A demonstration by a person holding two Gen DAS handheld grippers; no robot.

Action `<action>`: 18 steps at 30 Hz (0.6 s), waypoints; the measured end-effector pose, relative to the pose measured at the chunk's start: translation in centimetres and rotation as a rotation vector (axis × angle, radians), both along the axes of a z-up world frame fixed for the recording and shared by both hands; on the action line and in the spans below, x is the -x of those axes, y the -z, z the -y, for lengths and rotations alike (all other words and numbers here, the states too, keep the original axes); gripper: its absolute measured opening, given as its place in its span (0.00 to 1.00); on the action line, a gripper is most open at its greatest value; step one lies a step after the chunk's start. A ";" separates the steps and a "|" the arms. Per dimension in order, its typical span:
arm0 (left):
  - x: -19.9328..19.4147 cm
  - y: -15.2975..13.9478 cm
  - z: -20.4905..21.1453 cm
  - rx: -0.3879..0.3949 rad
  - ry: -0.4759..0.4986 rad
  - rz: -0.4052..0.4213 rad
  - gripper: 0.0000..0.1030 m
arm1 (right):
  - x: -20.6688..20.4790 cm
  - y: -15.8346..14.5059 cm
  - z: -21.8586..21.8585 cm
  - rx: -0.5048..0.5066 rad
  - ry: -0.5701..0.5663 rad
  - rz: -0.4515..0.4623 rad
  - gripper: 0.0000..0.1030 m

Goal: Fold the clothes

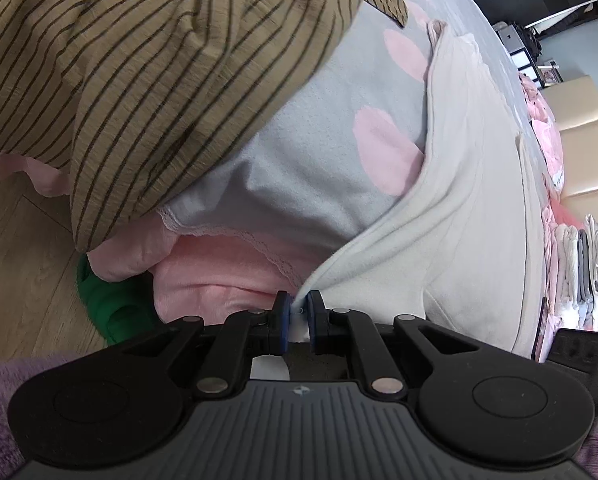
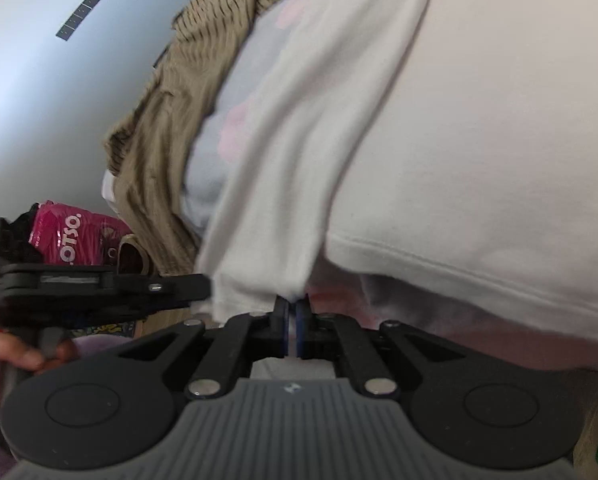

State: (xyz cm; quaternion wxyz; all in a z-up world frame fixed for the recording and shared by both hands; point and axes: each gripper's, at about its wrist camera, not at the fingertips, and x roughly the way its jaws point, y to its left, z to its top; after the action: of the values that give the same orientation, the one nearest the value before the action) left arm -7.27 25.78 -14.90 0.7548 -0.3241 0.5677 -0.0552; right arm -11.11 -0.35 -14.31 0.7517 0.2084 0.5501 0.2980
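The 2 grippers each pinch the white garment point(image 1: 459, 184), which lies along the bed's near edge over the grey-and-pink bedcover point(image 1: 319, 152). The left gripper point(image 1: 297, 314) is clamped on a corner; the right gripper point(image 2: 292, 320) is closed on thin cloth at the hem. Both bites look shallow, so lifting may slip a corner free, or drag the striped tan garment point(image 1: 139, 80) beside it.

clothes point(image 1: 471, 184) on grey bed point(image 1: 319, 152)
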 end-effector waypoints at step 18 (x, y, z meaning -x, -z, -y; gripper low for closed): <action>0.4 -1.5 3.5 -0.036 0.153 0.014 0.07 | 3.5 -4.9 2.8 0.068 0.007 0.000 0.03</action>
State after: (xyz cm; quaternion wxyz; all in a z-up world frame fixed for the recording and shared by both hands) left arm -7.65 22.23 -13.43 0.7580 -0.2655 0.5865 -0.1047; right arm -14.60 -3.13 -9.42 0.7595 0.1847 0.5591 0.2764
